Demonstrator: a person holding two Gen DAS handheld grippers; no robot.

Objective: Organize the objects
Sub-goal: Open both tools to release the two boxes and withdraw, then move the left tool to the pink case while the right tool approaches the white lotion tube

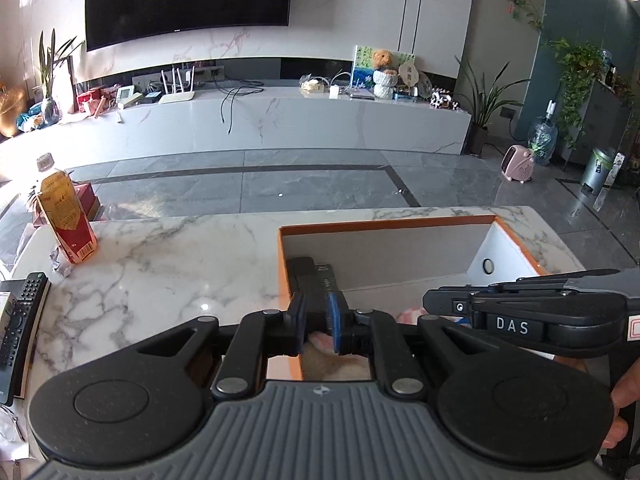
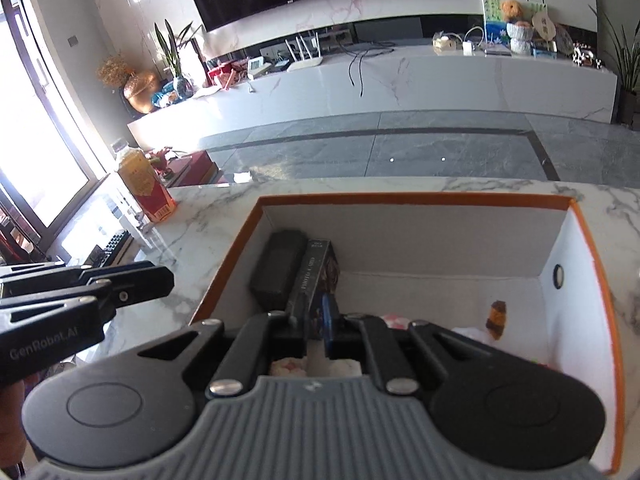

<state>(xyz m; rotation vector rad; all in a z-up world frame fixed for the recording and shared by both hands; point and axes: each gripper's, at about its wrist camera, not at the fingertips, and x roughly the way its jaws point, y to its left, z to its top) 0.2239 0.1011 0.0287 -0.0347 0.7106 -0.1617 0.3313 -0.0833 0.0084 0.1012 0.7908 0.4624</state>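
An orange box [image 1: 384, 222] with white inner walls stands open on the marble table. At its left end lie a black case [image 2: 276, 268] and a dark photo-card box [image 2: 314, 276]. A pink-and-white cloth [image 2: 394, 318] and a small brown item [image 2: 496, 318] lie on its floor. My left gripper [image 1: 316, 320] hovers over the box's near left corner, its blue pads a narrow gap apart with nothing between them. My right gripper [image 2: 314, 324] hangs above the inside of the box, its jaws only slightly apart and empty. Each gripper shows from the side in the other's view, right [image 1: 430, 306] and left [image 2: 168, 280].
A tea bottle [image 1: 64, 216] with a red-and-yellow label stands at the table's far left corner. A black remote [image 1: 20, 320] rests on a book at the left edge. A hand [image 1: 624, 400] shows at the right. Grey floor and a TV bench lie beyond.
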